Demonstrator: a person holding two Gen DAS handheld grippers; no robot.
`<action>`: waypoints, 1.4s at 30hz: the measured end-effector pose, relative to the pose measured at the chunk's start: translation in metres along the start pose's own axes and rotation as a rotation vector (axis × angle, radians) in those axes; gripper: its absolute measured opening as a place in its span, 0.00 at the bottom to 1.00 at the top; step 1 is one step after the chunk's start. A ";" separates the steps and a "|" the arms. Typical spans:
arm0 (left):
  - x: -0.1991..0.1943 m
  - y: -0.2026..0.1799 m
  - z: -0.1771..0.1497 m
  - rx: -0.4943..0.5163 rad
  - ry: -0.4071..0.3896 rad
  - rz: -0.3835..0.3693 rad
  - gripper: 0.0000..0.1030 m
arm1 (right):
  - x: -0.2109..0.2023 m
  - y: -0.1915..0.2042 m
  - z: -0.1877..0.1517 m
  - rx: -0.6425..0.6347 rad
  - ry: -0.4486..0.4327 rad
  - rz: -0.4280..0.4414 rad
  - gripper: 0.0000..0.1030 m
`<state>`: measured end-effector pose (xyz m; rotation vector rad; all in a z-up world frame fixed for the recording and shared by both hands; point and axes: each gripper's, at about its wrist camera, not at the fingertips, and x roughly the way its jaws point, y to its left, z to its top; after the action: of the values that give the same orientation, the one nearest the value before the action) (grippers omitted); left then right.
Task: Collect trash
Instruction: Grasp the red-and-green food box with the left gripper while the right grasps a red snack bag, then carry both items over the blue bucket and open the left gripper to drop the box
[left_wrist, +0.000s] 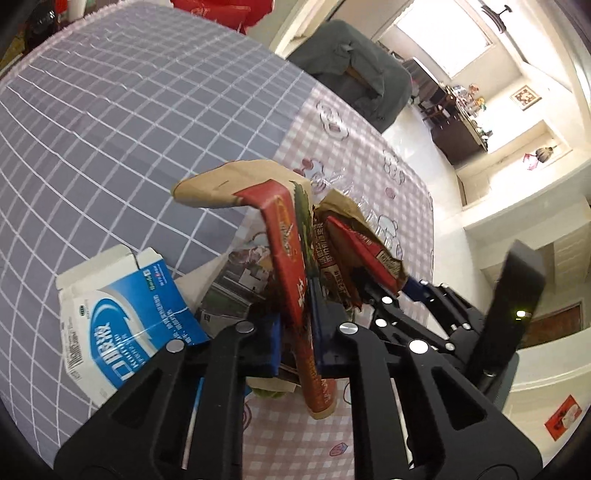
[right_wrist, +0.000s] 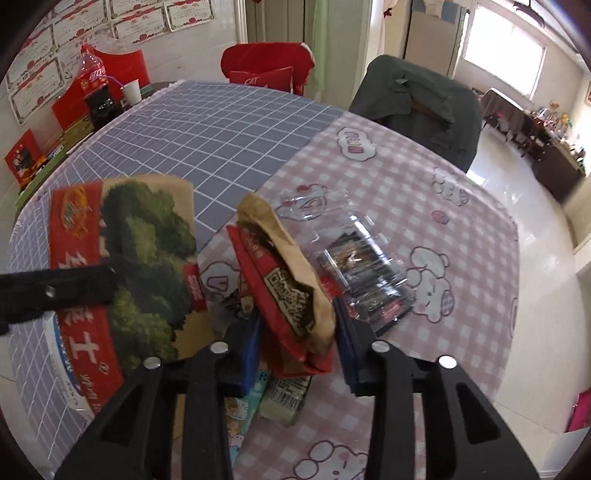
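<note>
Nearest my left wrist camera, the left gripper (left_wrist: 295, 332) pinches a flattened red-and-brown cardboard carton printed with green trees (left_wrist: 284, 251), its blue pads pressed onto the panel and the carton lifted clear of the cloth. Nearest my right wrist camera, the right gripper (right_wrist: 295, 339) clamps a crumpled red-and-brown paper snack wrapper bearing a QR code (right_wrist: 288, 284), also raised.

Both loads hang over the near part of the round table (right_wrist: 424, 177), roughly where the grey grid cloth (left_wrist: 110, 129) meets the pink checked cloth (right_wrist: 406, 184). A blue-and-white opened cardboard box (left_wrist: 118, 321) lies just beside the left gripper on the grey cloth; crinkled clear plastic wrapping (right_wrist: 362, 266) lies just right of the right gripper, and a green-white packet (right_wrist: 284, 398) below it.

To do this step well, I judge each grip should stay firm and the two loads apart, since they nearly overlap.

The table's right edge drops to open floor, giving free room there; two draped chairs stand at the far edge, clutter at the far left edge.
</note>
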<state>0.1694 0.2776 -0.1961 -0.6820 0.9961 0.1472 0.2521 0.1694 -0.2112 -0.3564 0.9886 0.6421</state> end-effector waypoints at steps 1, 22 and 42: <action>-0.008 -0.002 -0.002 0.004 -0.013 0.009 0.12 | -0.004 -0.002 0.001 0.013 -0.011 0.029 0.33; -0.020 -0.224 -0.079 0.335 -0.090 0.101 0.11 | -0.159 -0.173 -0.087 0.378 -0.200 0.187 0.30; 0.159 -0.398 -0.185 0.610 0.285 0.019 0.49 | -0.189 -0.350 -0.256 0.775 -0.137 -0.089 0.30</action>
<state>0.2883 -0.1739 -0.2072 -0.1327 1.2417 -0.2400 0.2366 -0.3022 -0.1828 0.3227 1.0067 0.1651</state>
